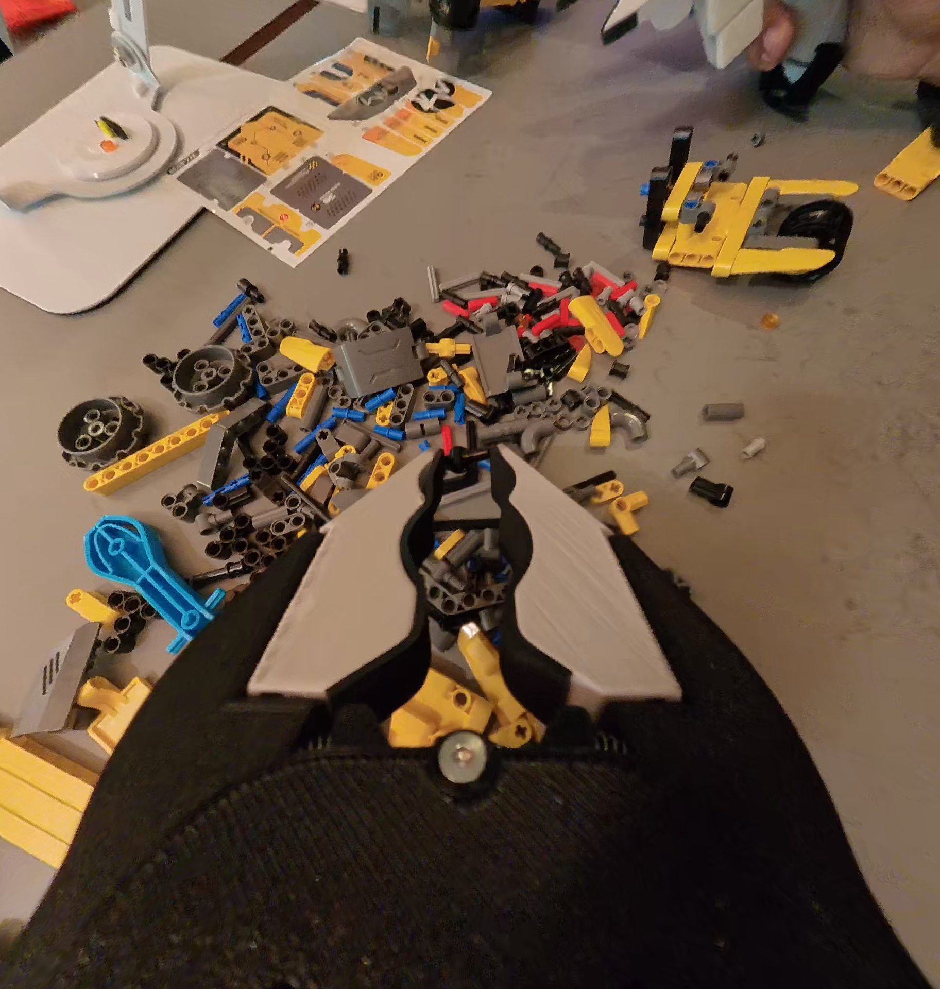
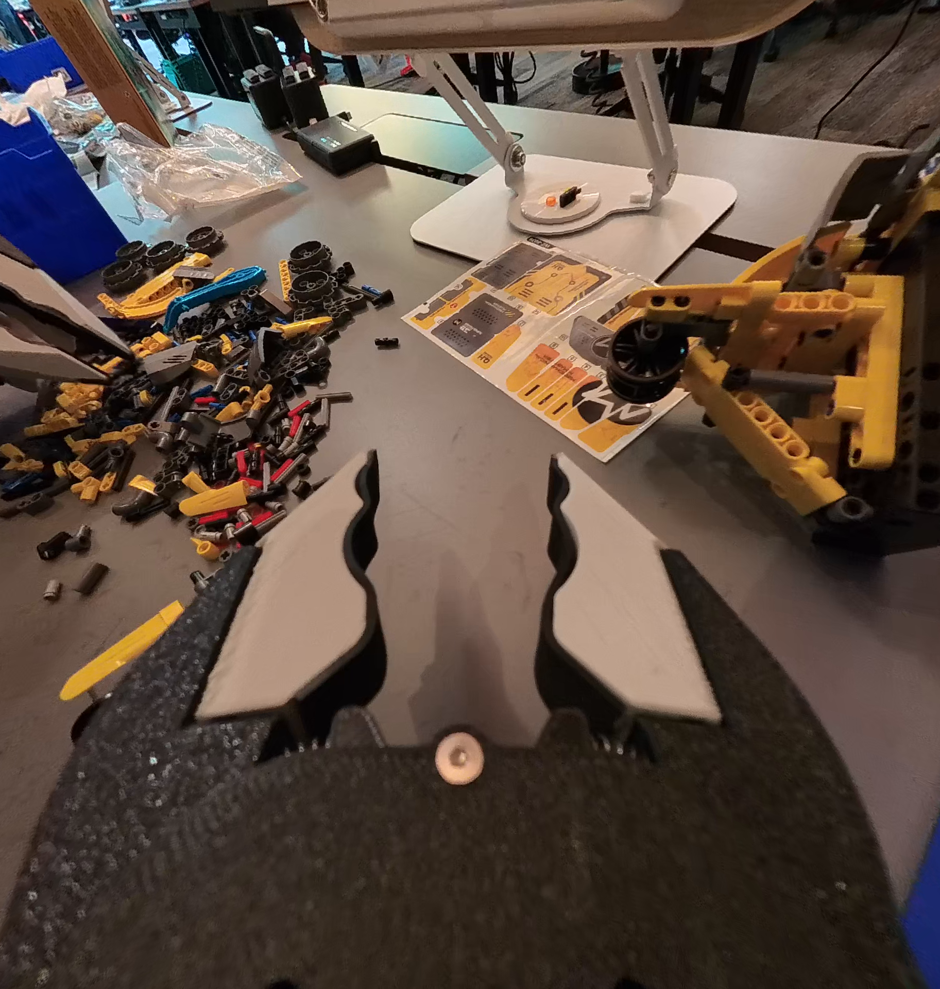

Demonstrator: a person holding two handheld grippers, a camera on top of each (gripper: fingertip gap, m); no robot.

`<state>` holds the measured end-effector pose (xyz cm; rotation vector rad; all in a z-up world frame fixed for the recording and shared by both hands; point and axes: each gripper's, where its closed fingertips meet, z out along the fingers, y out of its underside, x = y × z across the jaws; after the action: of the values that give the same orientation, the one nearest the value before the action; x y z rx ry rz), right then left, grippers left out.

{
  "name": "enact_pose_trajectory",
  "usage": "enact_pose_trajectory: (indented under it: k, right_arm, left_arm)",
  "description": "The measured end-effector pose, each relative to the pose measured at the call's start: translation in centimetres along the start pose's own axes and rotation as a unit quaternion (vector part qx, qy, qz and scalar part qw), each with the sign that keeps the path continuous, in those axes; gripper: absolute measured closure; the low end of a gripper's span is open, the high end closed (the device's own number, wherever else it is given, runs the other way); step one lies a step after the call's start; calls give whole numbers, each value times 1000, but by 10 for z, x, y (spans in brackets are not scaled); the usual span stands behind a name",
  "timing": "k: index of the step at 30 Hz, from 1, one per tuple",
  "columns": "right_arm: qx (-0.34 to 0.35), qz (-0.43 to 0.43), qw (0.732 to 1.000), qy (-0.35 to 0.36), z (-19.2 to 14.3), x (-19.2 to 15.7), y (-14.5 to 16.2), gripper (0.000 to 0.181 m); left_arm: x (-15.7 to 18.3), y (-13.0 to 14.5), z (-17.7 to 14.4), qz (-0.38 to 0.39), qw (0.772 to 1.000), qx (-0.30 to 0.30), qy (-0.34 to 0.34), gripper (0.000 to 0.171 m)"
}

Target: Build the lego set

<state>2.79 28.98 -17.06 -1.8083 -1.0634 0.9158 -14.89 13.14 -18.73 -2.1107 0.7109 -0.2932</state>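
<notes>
two grippers over a grey table (image 2: 457, 406): left gripper (image 1: 459, 457) pinches a small black pin (image 1: 458, 459) above the loose parts pile (image 1: 382, 385) (mid-table); a slip loses it there. right gripper (image 2: 462, 471) gapes, empty.

Parted tongs (image 2: 462, 471) above grey table (image 2: 457, 374)

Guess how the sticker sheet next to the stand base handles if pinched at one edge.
The sticker sheet is thin and lies flat on the table, so it probably droops when lifted by an edge. Its glossy sheen suggests it may slip between the fingers. It looks light, so a push would likely slide it, not crumple it.
</notes>
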Motion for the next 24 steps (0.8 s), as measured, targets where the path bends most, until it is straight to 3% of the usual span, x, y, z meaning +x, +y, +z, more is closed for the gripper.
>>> enact_pose_trajectory:
  k: [5,10,17,24]
  right_arm:
    - [-10,7,1000,10,1,3,3,118]
    - [-16,0,1000,17,2,1,5,119]
    - [-2,3,1000,5,-5,-3,1,123]
    - [43,14,999,-27,-30,-14,-25,122]
  left_arm:
    - [25,-31,-2,29,999,38,-5,158]
    - [100,-68,15,68,993,72,63,157]
    - [198,-75,56,102,977,36,184,157]
    - [258,-73,97,169,963,-6,209,157]
